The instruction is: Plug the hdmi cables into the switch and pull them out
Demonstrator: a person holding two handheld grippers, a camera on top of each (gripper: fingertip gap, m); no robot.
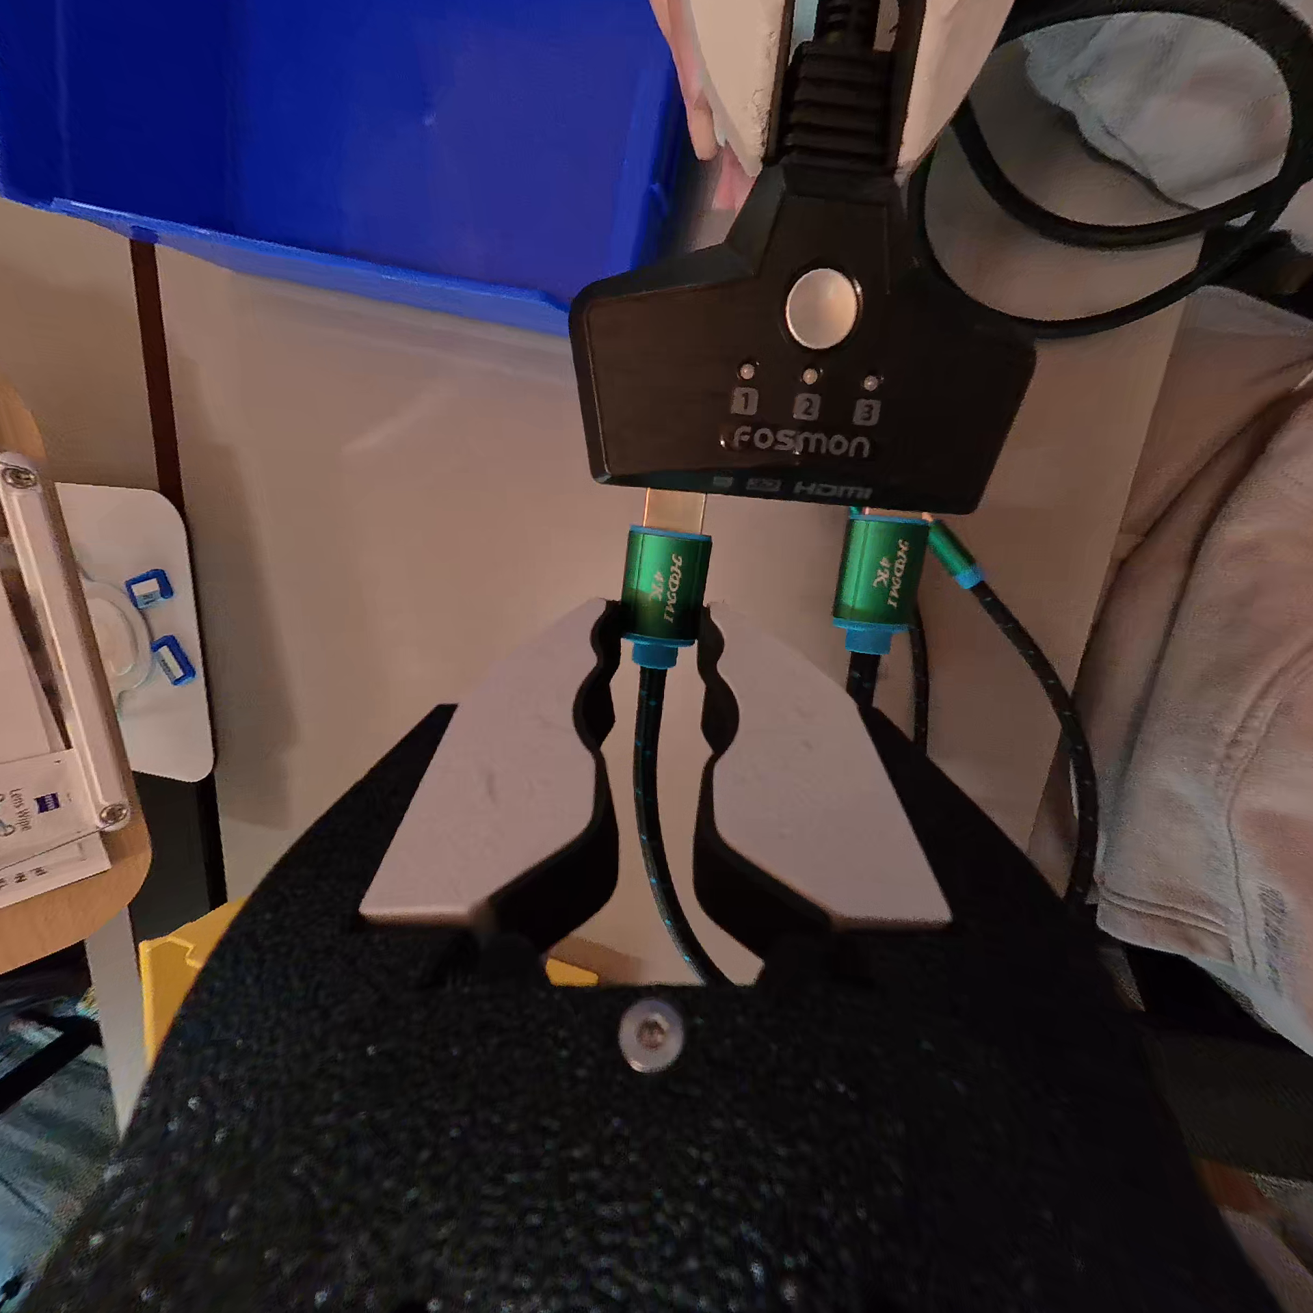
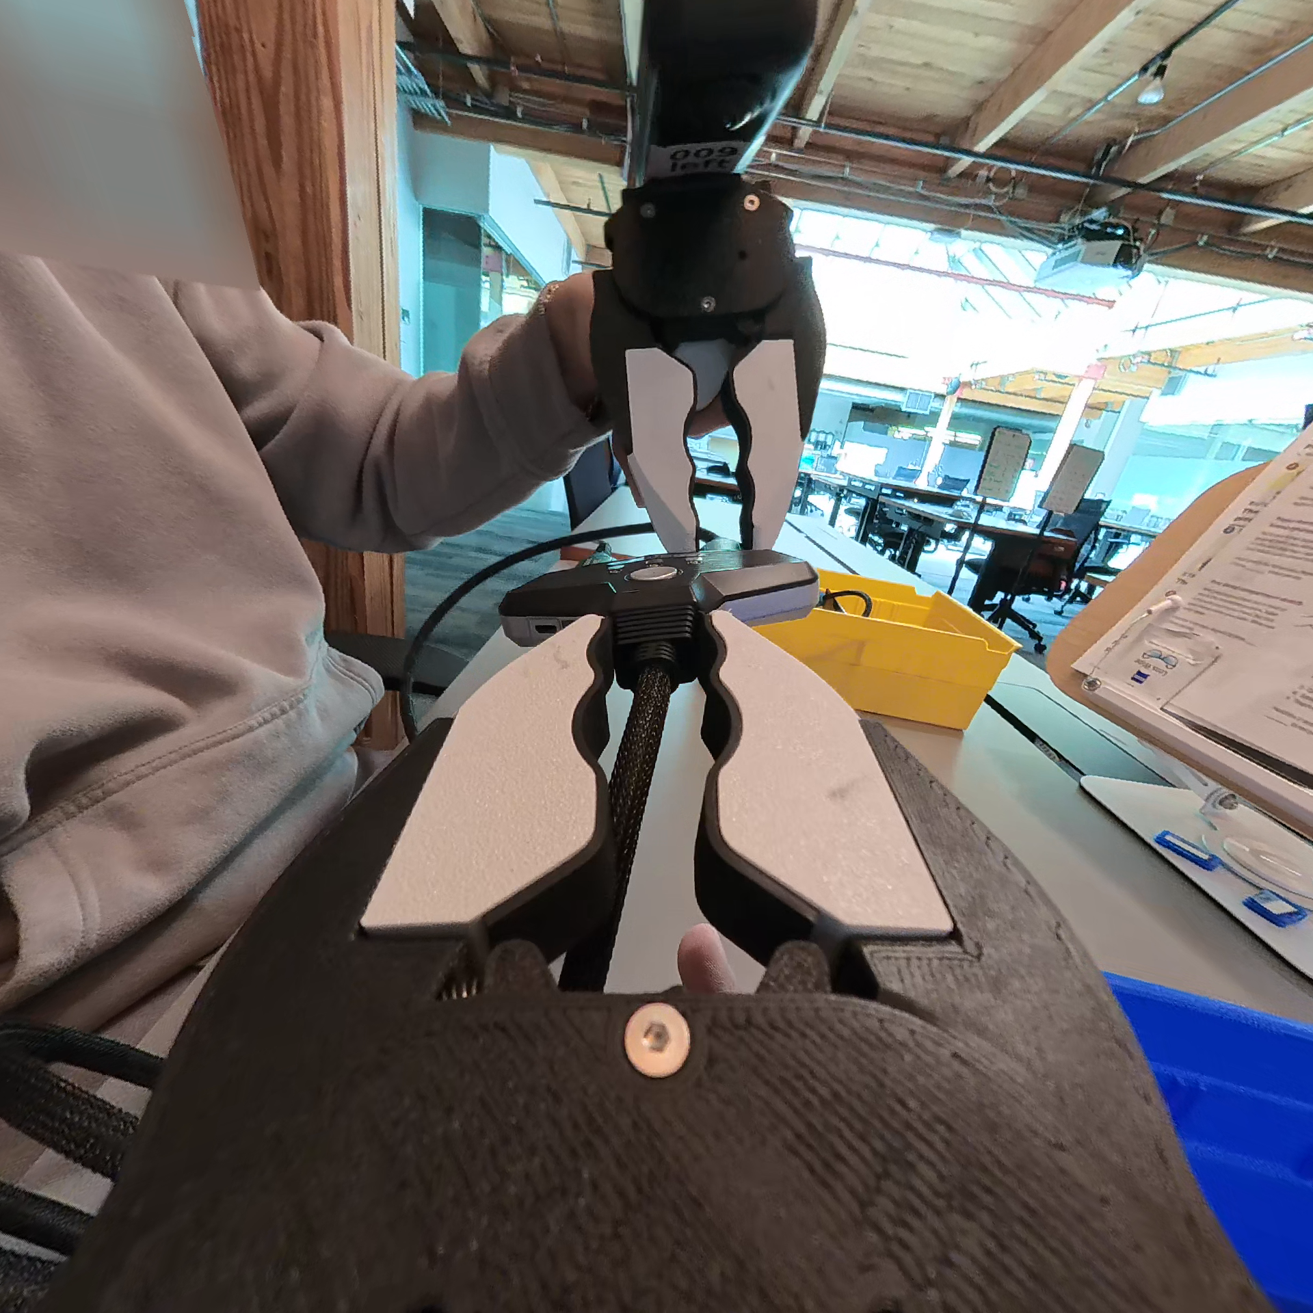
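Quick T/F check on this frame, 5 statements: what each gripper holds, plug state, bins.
1. The left gripper is shut on a green plug. True.
2. That plug sits fully inside the black switch. False: bare metal shows between its green shell and the switch.
3. A second green plug sits against the switch with almost no metal showing. True.
4. The right gripper is open and away from the switch. False: it is shut on the ribbed collar where the thick black braided cable leaves the switch.
5. The bin on the table beyond the switch is red. False: it is yellow.
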